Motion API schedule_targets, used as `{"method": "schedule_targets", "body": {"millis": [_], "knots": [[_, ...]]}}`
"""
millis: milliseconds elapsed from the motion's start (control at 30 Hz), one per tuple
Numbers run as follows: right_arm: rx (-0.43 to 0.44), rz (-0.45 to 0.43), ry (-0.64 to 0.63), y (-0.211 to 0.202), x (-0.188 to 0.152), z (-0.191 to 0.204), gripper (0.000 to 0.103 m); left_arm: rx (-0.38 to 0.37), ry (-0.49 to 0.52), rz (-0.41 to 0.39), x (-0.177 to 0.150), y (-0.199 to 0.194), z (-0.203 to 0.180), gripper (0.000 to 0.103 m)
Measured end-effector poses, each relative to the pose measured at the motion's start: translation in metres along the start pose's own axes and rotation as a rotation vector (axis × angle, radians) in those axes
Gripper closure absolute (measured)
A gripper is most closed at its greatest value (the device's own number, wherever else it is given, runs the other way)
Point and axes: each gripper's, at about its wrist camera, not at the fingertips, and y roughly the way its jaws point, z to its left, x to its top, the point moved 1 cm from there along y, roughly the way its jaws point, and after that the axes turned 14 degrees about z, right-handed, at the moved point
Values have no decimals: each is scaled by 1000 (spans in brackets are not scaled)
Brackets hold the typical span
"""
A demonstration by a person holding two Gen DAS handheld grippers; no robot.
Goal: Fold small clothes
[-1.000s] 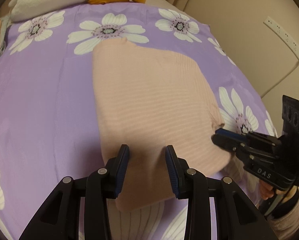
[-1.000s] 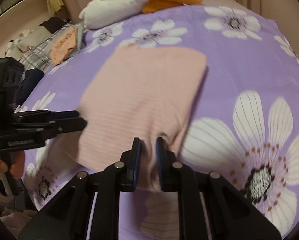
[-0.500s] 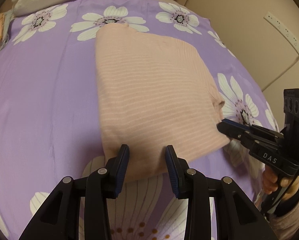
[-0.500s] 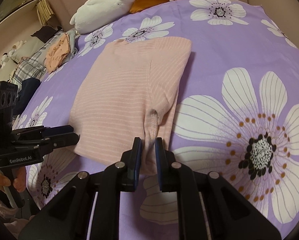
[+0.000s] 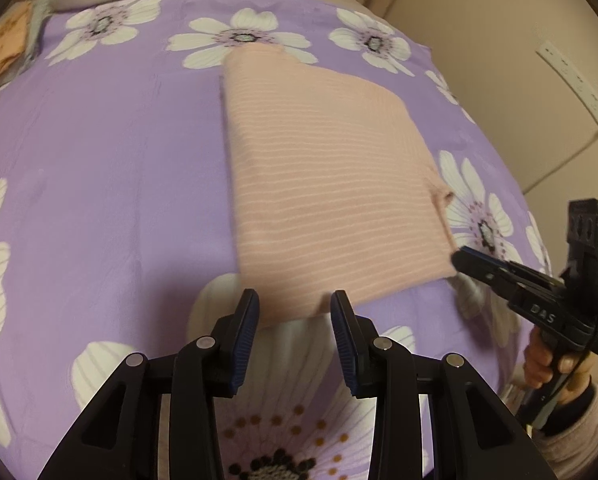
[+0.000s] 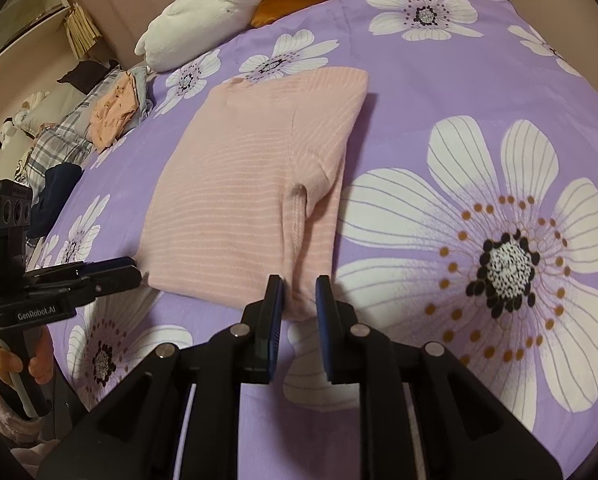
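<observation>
A purple flowered bedspread (image 6: 439, 92) covers the bed. Nearest, the right gripper (image 6: 299, 294) has just been opening, its jaws loose around the pink top's (image 6: 239, 200) near edge; the left gripper (image 5: 293, 312) stands released there too, apparently letting the fold settle flat mid-bed.

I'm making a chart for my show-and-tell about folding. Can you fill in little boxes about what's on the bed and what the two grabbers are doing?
garment: pink striped knit top, folded into a flat rectangle
surface: purple bedsheet with white daisies
left gripper: fingers apart, at the top's near edge, nothing pinched
right gripper: fingers have just been opening, the top's near corner between them, not pinched
at the bed's far end: white and orange plush toy
beside the bed: pile of other clothes
</observation>
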Motion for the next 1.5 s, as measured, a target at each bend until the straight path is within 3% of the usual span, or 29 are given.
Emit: {"method": "schedule_targets", "body": {"millis": [200, 267, 333, 467, 567, 700, 1000, 1500], "knots": [[10, -11, 21, -9, -9, -4, 84, -33, -77, 18, -4, -2, 22, 67], [17, -13, 39, -11, -10, -9, 79, -43, -93, 14, -4, -4, 26, 61], [40, -12, 81, -13, -11, -17, 67, -60, -116, 5, -3, -7, 32, 56], [96, -22, 155, -15, -13, -30, 63, -74, -139, 1, 0, -8, 38, 56], [165, -27, 220, -14, -12, -39, 52, -88, -148, 5, 3, -7, 41, 55], [254, -24, 274, -10, -8, -43, 39, -127, -161, 7, 7, -5, 44, 44], [332, -21, 295, -1, 3, -42, 37, -218, -176, 16, 26, 4, 49, 44], [417, -11, 312, 19, 40, -48, 37, -307, -182, 20, 56, 19, 47, 44]]}}
